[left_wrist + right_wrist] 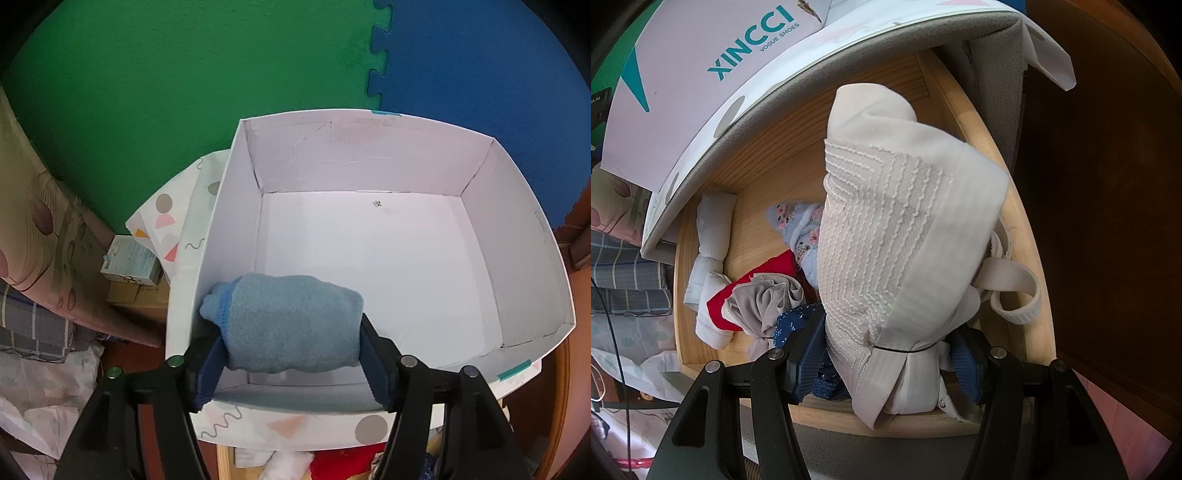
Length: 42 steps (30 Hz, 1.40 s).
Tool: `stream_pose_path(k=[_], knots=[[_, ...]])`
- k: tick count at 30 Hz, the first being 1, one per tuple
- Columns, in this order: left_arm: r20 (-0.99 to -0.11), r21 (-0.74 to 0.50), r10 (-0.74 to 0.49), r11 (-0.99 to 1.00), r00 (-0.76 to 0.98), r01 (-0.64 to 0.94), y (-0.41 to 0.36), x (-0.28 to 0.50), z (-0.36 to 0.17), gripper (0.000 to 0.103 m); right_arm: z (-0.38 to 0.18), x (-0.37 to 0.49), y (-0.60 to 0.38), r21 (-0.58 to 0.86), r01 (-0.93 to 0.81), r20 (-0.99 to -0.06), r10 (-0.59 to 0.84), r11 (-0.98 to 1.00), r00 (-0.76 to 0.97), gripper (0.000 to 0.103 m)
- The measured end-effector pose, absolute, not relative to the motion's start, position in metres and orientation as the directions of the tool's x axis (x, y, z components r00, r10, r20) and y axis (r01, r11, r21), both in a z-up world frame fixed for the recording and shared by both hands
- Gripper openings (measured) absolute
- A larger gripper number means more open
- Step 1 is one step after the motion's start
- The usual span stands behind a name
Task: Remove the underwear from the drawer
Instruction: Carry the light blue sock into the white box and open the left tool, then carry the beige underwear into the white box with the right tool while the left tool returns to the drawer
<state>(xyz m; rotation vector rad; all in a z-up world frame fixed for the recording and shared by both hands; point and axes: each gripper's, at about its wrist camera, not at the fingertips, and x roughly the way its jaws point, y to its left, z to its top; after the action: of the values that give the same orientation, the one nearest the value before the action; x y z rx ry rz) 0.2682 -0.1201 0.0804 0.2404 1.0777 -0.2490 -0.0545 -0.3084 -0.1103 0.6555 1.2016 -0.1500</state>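
1. Left tongs (291, 363): I have them over the near left corner of the open white shoe box (532, 258), with a rolled light-blue knit garment (291, 325) between the blue pads (207, 373). The roll fills the gap and meets both pads, so I count it as pinched, though loosely by my judgement.
2. The box is otherwise bare inside; I judge it the receiving bin, which explains carrying the roll over its rim.
3. Right tongs (886, 365): pinching a folded white textured undergarment (897, 236), bound by a thin black band near the pads and raised above the wooden drawer (1038, 280).
4. Drawer contents below: a floral pale-blue piece (798, 225), a red cloth (757, 280), a grey bundle (764, 302), a navy dotted piece (792, 325) and a white roll (713, 229) by the left wall.
5. The box stands on a patterned-cloth surface (735, 107) overhanging the drawer's far edge, so transfers stay short; several pieces remain.
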Motion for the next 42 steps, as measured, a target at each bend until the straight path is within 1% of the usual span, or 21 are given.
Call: stream_pose_path(k=[7,10,14,23,25,27,37,42], knots=[[-0.883,0.035,-0.127,0.942,0.452,0.333,-0.12,0.267,0.088,0.068,-0.111,-0.054,-0.309,0.385,0.443,-0.9,0.224,0.81,0.373,0.058],[-0.873,0.03,-0.146,0.936,0.465,0.35,-0.12,0.265,0.095,0.07,-0.11,-0.053,-0.308,0.383,0.443,-0.901,0.222,0.81,0.373,0.058],[-0.869,0.014,-0.152,0.943,0.471,0.331,-0.116,0.267,0.102,0.071,-0.111,-0.053,-0.308,0.381,0.442,-0.902,0.22,0.812,0.371,0.058],[-0.862,0.012,-0.166,0.938,0.479,0.346,-0.117,0.264,0.115,0.072,-0.111,-0.053,-0.307,0.376,0.445,-0.904,0.218,0.813,0.367,0.058],[-0.858,0.03,-0.159,0.934,0.488,0.356,-0.118,0.259,0.117,0.072,-0.11,-0.053,-0.306,0.374,0.444,-0.905,0.216,0.814,0.366,0.058],[-0.855,0.053,-0.143,0.932,0.499,0.359,-0.117,0.254,0.119,0.072,-0.11,-0.053,-0.306,0.371,0.446,-0.906,0.213,0.815,0.365,0.058],[-0.83,0.021,-0.177,0.937,0.529,0.348,-0.093,0.207,0.123,0.072,-0.105,-0.052,-0.304,0.351,0.446,-0.907,0.181,0.823,0.381,0.058],[-0.804,0.065,-0.157,0.936,0.573,0.347,-0.08,0.169,0.114,0.072,-0.097,-0.056,-0.307,0.356,0.454,-0.897,0.164,0.816,0.41,0.058]])
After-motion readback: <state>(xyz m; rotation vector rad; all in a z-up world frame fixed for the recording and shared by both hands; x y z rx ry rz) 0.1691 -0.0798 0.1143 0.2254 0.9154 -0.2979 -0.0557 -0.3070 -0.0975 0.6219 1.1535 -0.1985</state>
